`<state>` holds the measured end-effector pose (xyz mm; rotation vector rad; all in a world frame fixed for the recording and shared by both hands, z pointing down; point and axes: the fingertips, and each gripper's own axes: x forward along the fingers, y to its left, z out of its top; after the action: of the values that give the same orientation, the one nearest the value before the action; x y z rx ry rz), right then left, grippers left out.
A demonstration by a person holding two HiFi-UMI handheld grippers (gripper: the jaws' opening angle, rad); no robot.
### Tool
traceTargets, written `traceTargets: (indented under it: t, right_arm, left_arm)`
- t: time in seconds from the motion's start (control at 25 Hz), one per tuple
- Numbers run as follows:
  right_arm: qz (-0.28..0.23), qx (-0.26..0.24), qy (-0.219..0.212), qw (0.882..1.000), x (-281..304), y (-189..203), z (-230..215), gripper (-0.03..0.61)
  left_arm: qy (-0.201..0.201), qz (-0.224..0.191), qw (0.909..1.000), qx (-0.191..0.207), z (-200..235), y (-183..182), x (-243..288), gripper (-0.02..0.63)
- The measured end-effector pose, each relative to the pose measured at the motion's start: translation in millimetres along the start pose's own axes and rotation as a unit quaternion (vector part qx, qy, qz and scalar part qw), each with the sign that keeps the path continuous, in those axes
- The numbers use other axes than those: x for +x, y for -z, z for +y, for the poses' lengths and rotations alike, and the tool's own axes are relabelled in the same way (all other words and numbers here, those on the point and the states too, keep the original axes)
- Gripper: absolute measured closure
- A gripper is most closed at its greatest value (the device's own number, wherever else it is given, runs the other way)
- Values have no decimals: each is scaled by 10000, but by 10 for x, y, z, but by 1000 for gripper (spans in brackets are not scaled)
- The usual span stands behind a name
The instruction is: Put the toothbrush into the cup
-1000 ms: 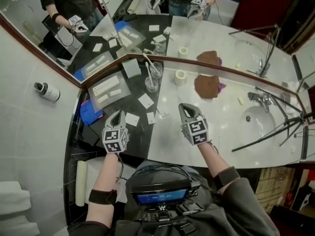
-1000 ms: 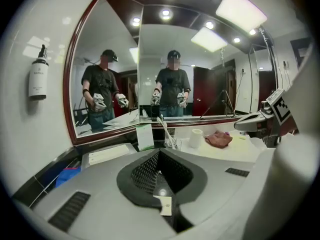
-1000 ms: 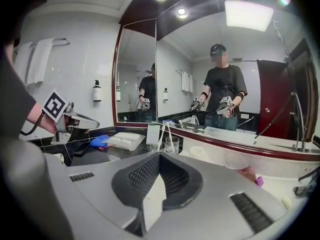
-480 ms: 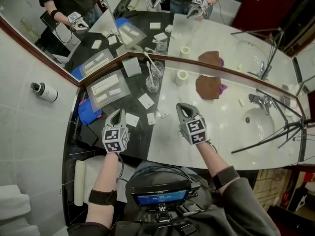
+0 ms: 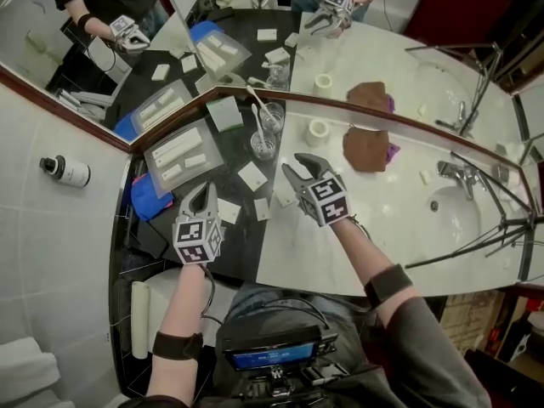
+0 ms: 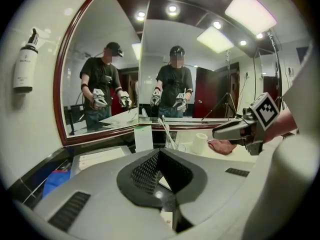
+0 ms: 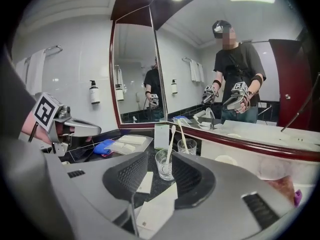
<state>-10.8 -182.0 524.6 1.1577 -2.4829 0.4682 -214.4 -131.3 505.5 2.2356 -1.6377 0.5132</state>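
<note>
Having just opened, right tongs (image 5: 297, 165) gape empty; left tongs (image 5: 201, 193) closed; bottle (image 5: 64, 171) label illegible.

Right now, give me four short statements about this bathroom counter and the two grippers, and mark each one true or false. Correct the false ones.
1. A toothbrush stands in the glass cup. True.
2. The left gripper is open. False: its jaws are shut, with nothing between them.
3. The right gripper holds nothing. True: its jaws have just been opening, and the cup stands ahead of them, not gripped.
4. The brown cloth lies in the sink. False: it lies on the white counter, to the left of the sink in the head view.
</note>
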Motion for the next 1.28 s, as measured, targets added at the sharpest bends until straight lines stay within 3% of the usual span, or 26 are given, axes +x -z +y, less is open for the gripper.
traceTargets:
  t: [0.6, 0.92, 1.28]
  right_arm:
    - [398, 329, 175, 9985, 1322, -250, -224, 368]
    - [865, 312, 228, 9955, 1612, -125, -325, 370]
    - [1024, 273, 185, 9942, 1792, -64, -379, 381]
  left_arm:
    - [236, 50, 9995, -191, 96, 11, 624, 611]
    - [212, 128, 9986, -467, 262, 164, 730, 611]
    - [153, 207, 9980, -581, 383, 279, 762, 612]
